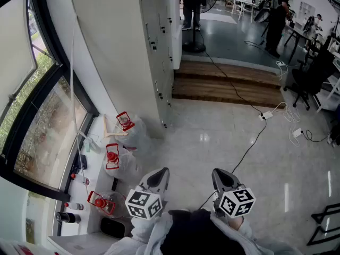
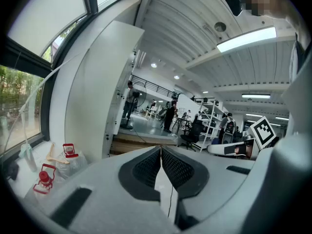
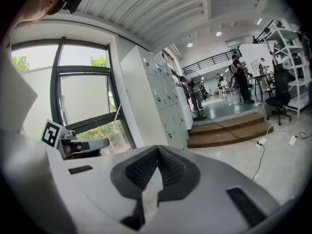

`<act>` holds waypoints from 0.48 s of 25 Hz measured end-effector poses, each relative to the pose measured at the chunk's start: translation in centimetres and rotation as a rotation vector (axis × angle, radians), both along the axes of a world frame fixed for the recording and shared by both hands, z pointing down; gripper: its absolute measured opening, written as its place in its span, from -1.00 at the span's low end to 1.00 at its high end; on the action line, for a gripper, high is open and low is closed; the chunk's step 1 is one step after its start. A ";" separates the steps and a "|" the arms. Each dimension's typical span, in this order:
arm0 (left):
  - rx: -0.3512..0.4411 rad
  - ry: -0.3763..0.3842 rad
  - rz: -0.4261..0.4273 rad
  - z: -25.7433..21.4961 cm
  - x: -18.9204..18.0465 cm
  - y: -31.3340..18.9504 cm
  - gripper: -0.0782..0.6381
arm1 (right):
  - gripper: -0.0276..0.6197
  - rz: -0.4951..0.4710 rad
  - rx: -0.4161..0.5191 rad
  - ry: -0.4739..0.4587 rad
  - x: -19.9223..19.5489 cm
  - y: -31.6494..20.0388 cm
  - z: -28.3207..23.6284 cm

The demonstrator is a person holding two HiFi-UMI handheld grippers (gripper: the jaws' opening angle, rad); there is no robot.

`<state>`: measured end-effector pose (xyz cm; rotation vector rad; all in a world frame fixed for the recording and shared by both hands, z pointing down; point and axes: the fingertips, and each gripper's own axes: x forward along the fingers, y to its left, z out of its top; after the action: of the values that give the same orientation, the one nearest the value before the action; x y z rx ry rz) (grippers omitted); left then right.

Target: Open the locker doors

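White lockers point(image 1: 159, 52) ahead of us, doors shut, red-capped jugs point(image 1: 134, 133) beside them, our left gripper point(image 1: 159, 175) and right gripper point(image 1: 221, 176) both closed, empty.

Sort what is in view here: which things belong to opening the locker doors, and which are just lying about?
Belongs to the job:
lockers, doors closed
left gripper and right gripper, both shut and empty, apart from the lockers

Just lying about:
red-capped jugs
cable
power strip
wooden step
office chair
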<state>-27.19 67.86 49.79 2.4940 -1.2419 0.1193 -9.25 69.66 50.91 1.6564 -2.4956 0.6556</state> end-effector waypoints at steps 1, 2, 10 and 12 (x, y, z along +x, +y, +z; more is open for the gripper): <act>0.000 0.000 0.002 0.0 0.0 0.1 -0.74 | -0.91 -0.001 0.000 0.002 -0.1 0.1 0.0; 0.000 0.000 0.004 0.0 0.0 0.2 -0.74 | -0.91 -0.002 -0.001 0.004 -0.1 0.2 0.1; 0.003 0.004 0.034 -0.1 0.0 1.1 -0.74 | -0.91 0.035 0.016 -0.013 -0.2 1.0 0.2; 0.002 0.003 0.044 0.0 0.1 1.4 -0.74 | -0.91 0.040 0.020 0.001 -0.2 1.2 0.2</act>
<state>-27.08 69.31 49.75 2.5231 -1.1873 0.1254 -9.48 70.88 51.13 1.7168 -2.4827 0.6361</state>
